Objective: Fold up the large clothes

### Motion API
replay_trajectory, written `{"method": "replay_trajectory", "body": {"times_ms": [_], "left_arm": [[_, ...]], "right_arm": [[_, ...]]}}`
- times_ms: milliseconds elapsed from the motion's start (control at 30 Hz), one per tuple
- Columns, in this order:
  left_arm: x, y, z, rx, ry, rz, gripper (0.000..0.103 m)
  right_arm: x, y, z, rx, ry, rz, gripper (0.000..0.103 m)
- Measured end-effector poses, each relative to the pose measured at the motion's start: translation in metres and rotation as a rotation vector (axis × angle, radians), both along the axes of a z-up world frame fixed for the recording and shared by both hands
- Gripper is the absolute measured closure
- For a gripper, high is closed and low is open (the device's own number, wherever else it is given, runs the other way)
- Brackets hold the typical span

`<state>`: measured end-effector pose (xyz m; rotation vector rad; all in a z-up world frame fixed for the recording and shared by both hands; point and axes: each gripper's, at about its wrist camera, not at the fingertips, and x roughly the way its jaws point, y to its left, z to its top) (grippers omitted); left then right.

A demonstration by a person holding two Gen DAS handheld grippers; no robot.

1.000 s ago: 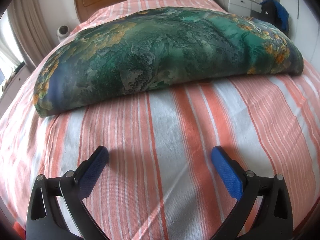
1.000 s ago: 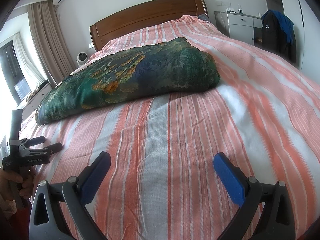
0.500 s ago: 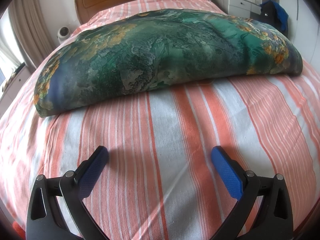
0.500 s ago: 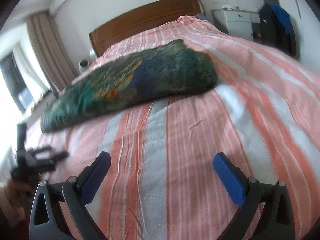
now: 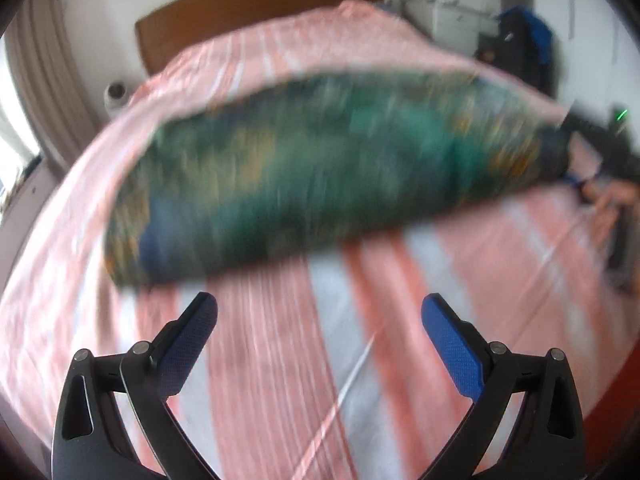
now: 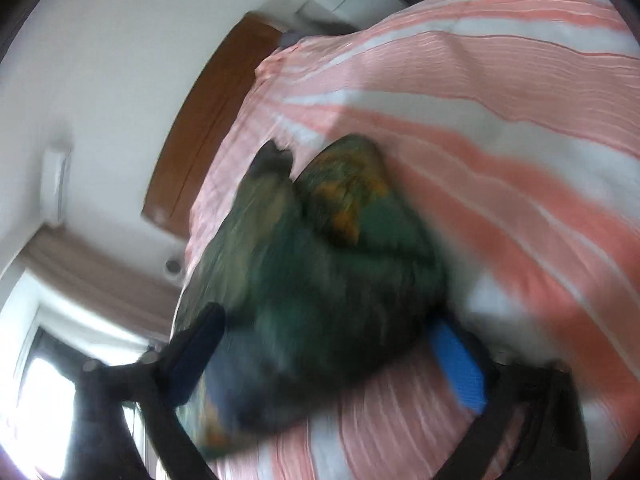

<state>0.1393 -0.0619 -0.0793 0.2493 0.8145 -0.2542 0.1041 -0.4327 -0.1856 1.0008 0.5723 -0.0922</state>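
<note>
Striped bedspread (image 5: 460,292), wooden headboard (image 5: 256,12), curtain (image 5: 44,92), white dresser (image 5: 452,16)

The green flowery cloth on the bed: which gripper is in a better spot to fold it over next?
Probably the right. The right gripper has its jaws around the end of the green cloth and has just been closing. The left gripper is open over bare striped bedsheet, short of the cloth's edge.

We find the garment (image 5: 332,168) lying crosswise on the bed (image 5: 460,280), the headboard (image 5: 256,12) behind it, the left gripper (image 5: 319,320) before its near edge over the bedspread, and the right gripper (image 6: 328,344) astride its end, one finger on either side.
</note>
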Motion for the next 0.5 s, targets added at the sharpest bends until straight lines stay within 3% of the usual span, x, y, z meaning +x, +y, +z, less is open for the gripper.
{"method": "replay_trajectory", "body": {"times_ms": [33, 100, 133, 267, 367, 433, 500], "left_arm": [[0.005, -0.004, 0.019, -0.018, -0.016, -0.024, 0.001], [0.02, -0.014, 0.056, -0.073, -0.03, -0.079, 0.001], [0.032, -0.024, 0.074, -0.107, -0.02, -0.111, 0.001], [0.086, -0.072, 0.113, -0.236, 0.112, -0.248, 0.001], [0.125, -0.115, 0.12, -0.33, 0.281, -0.331, 0.001], [0.138, -0.137, 0.121, -0.331, 0.35, -0.393, 0.001], [0.139, -0.15, 0.122, -0.283, 0.358, -0.434, 0.001]], "right_arm": [[0.002, 0.003, 0.001, -0.018, 0.028, -0.008, 0.041], [-0.006, 0.013, 0.011, -0.07, 0.014, -0.006, 0.055], [-0.012, 0.024, 0.023, -0.153, 0.002, 0.006, 0.06], [-0.038, 0.101, 0.082, -0.608, -0.09, 0.08, 0.065], [-0.052, 0.164, 0.114, -0.852, -0.177, 0.164, 0.066], [-0.057, 0.21, 0.128, -1.015, -0.223, 0.236, 0.066], [-0.062, 0.245, 0.133, -1.12, -0.258, 0.288, 0.067]]}}
